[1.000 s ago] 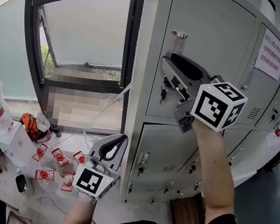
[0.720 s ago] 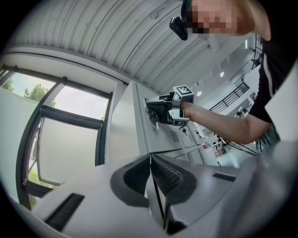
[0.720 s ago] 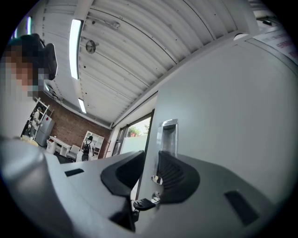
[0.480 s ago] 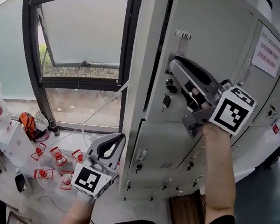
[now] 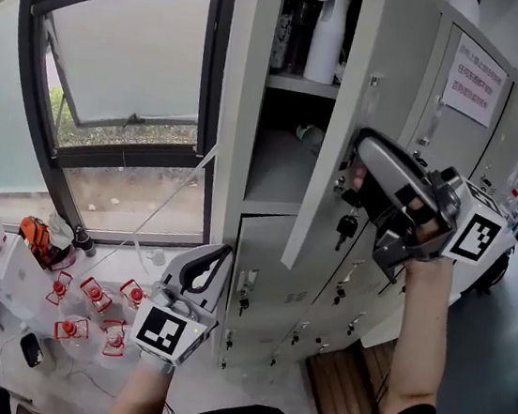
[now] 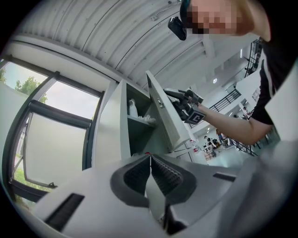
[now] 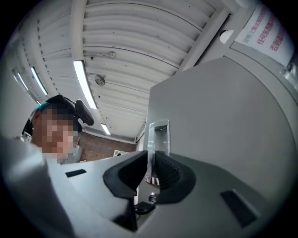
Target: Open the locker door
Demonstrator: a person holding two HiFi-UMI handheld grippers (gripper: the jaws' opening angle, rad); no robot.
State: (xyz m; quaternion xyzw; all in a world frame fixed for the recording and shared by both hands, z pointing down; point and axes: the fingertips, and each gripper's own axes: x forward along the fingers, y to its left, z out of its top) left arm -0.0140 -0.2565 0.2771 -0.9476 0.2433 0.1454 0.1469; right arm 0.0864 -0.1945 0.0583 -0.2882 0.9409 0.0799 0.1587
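The upper grey locker door (image 5: pixel 387 95) stands swung out from its frame. The compartment shows a shelf (image 5: pixel 299 85) and a white bottle (image 5: pixel 328 30). My right gripper (image 5: pixel 355 181) is at the door's front, shut on the thin metal pull handle (image 7: pixel 158 135), whose edge sits between the pads (image 7: pixel 151 158). A key (image 5: pixel 346 227) hangs from the lock just below. My left gripper (image 5: pixel 209 266) hangs low in front of the lower lockers, its pads pressed together with nothing between them (image 6: pixel 150 160).
More locker doors (image 5: pixel 458 133) run off to the right, one with a paper notice (image 5: pixel 475 78). A tall window (image 5: pixel 125 70) is on the left. Several red-capped bottles (image 5: pixel 85 306) lie on the floor below it. A wooden board (image 5: pixel 345 383) lies by the locker base.
The right gripper closed on the handle and drew it right, and the door went from flush shut to swung open, baring the shelf. The left gripper stayed put.
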